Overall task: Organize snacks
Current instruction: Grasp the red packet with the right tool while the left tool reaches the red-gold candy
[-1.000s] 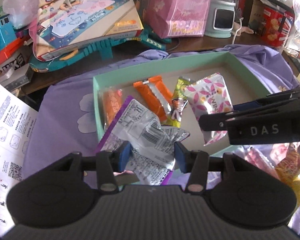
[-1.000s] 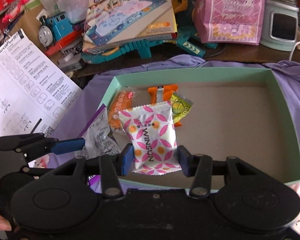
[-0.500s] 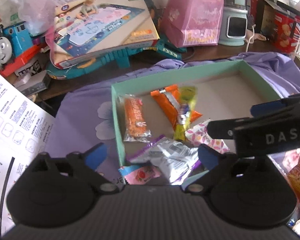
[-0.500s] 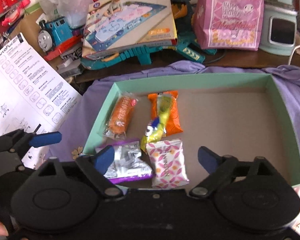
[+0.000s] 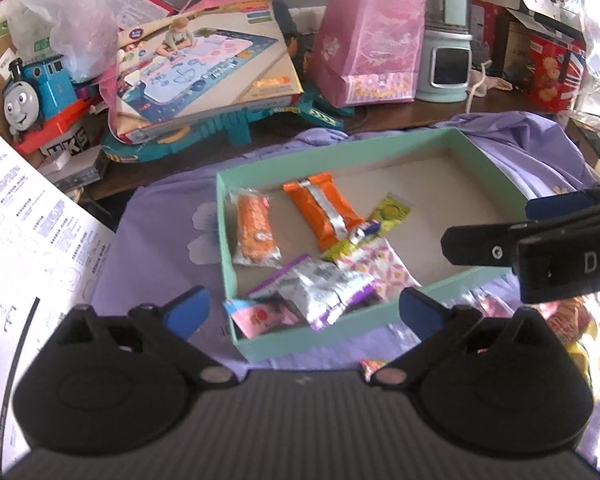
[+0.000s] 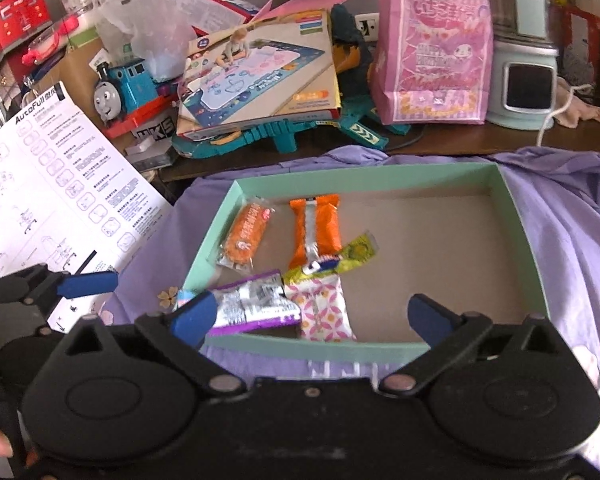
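Purple cloth (image 6: 572, 240) covers the table; on it sits the mint-green box (image 6: 524, 248), right half bare. 5 snacks cluster in its left half: silver-and-purple packet (image 6: 256, 304) at 7 o'clock near the front wall, pink-patterned white packet (image 6: 324, 312) touching it on the right, orange foil bar (image 6: 316, 228) toward 11 o'clock, clear-wrapped orange snack (image 6: 244, 236) at 10 o'clock by the left wall, yellow-green stick (image 6: 340, 260) lying partly on the pink packet. Small pink packet (image 5: 260, 316) sits in the front-left corner. More snacks (image 5: 572, 320) lie outside at 4 o'clock in the left view, blurred. Change: both tools let go. A second ago the left gripper (image 5: 302, 308) pinched the silver packet and the right gripper (image 6: 312, 316) the pink one; jaws have just been opening, now spread wide, nothing between them, both pulled back. Reads as 2 drops done; next likely the loose snacks outside.
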{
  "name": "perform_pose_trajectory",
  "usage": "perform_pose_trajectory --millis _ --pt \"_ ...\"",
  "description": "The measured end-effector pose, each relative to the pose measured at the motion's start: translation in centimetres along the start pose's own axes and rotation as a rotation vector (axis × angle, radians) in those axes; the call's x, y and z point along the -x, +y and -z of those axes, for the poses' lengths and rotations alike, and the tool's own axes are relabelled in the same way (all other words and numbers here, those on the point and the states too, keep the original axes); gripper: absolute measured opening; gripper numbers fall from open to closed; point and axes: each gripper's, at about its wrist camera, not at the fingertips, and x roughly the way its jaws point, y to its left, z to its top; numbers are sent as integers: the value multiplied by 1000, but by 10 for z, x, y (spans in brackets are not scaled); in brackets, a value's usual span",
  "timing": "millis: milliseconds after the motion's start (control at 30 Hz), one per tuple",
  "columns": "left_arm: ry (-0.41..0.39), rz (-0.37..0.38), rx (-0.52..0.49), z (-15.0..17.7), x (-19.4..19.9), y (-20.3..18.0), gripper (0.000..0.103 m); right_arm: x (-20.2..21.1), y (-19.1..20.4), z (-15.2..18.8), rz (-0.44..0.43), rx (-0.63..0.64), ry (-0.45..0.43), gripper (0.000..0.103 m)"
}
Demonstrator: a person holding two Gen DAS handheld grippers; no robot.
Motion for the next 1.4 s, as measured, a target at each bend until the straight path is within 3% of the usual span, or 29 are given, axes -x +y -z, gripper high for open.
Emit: perform_pose_trajectory --millis 433,533,600,800,1167,1233,1400 --pt "167 78 5 63 -24 -35 103 12 -35 67 14 -122 101 103" --pt "214 107 48 75 -35 -37 103 4 -44 83 9 -171 145 102" --pt "240 114 81 81 -42 -38 103 -2 -49 91 9 -200 173 97" --pt "253 77 45 88 -56 -46 103 -18 -61 107 17 -272 215 89" --pt "295 0 83 94 -73 -13 103 -37 -41 115 17 -211 247 89" --pt "309 13 117 96 -73 -4 103 -38 -38 116 28 -196 244 86" --pt "292 17 145 93 -67 -1 103 -34 -36 122 60 -147 229 62"
